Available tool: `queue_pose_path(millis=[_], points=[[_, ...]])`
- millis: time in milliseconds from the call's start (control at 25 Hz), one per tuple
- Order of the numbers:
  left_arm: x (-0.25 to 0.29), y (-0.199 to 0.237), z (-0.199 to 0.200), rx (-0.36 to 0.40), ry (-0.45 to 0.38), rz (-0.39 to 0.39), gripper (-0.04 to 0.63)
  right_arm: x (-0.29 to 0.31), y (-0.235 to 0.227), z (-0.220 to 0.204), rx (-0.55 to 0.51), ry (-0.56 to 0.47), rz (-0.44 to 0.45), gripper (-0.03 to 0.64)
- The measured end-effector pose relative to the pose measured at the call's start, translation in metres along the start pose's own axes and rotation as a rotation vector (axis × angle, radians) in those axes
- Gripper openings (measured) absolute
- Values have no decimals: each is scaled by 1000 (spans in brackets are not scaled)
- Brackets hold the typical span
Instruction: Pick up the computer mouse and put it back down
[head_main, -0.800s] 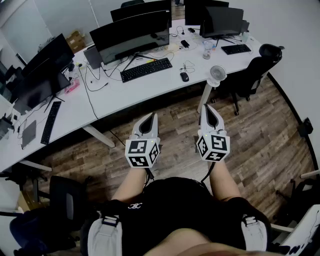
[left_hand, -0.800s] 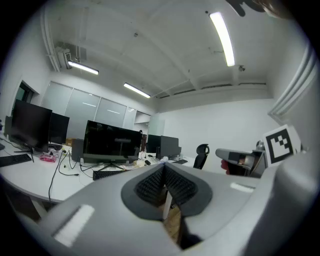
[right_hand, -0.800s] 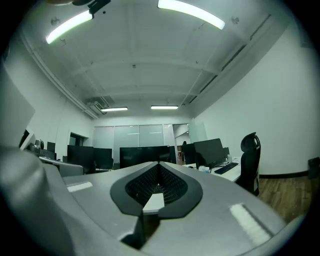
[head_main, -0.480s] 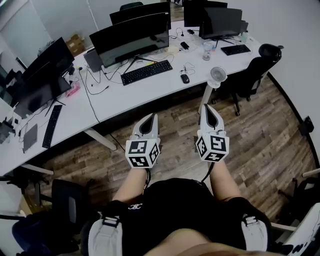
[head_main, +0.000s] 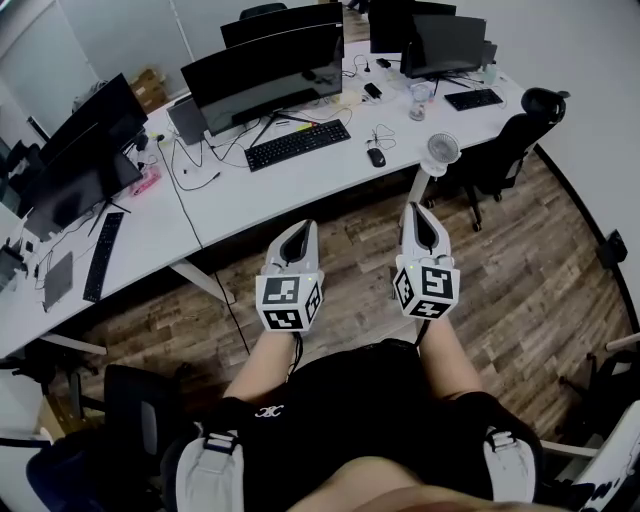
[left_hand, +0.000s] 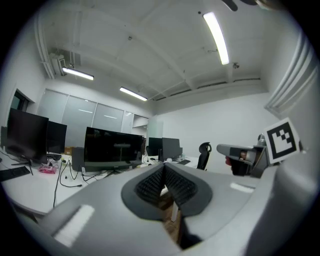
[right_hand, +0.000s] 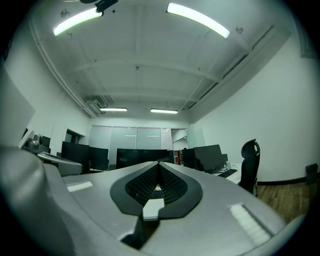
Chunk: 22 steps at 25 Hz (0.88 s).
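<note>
A small dark computer mouse (head_main: 376, 157) lies on the white desk (head_main: 300, 190), to the right of a black keyboard (head_main: 297, 144). Both grippers hang in front of the person's body above the wooden floor, well short of the desk and pointing toward it. My left gripper (head_main: 300, 228) is shut, its ribbed pads meeting at the tip (left_hand: 164, 167) with nothing between them. My right gripper (head_main: 417, 208) is shut and empty too, its jaws closed to a point (right_hand: 158, 164). The mouse does not show in either gripper view.
A wide curved monitor (head_main: 262, 65) stands behind the keyboard, with more monitors left and behind. A small white fan (head_main: 443, 150) sits at the desk's right corner near a black office chair (head_main: 510, 140). A cup (head_main: 420, 98) and cables lie on the desk.
The desk and its things have slid slightly down and right in the head view. Both grippers stay shut, side by side, in nearly the same place.
</note>
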<state>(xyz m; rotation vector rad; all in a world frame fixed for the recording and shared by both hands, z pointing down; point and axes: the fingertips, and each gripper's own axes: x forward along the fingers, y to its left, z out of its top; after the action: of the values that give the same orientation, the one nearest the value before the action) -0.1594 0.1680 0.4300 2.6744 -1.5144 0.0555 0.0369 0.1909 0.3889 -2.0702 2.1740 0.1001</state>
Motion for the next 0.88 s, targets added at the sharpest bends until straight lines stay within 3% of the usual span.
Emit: queue_pose_path(millis=[240,560,880], points=[[20,11,-10,71,5,-26,51,20,7,-11,-13,19,5,3],[85,23,-17,20,11,-33,52,77,-19,-39,-47,39,8,2],[195,40,-15,-5,23,-18,52,189,-64,-60,-28,40,39,2]])
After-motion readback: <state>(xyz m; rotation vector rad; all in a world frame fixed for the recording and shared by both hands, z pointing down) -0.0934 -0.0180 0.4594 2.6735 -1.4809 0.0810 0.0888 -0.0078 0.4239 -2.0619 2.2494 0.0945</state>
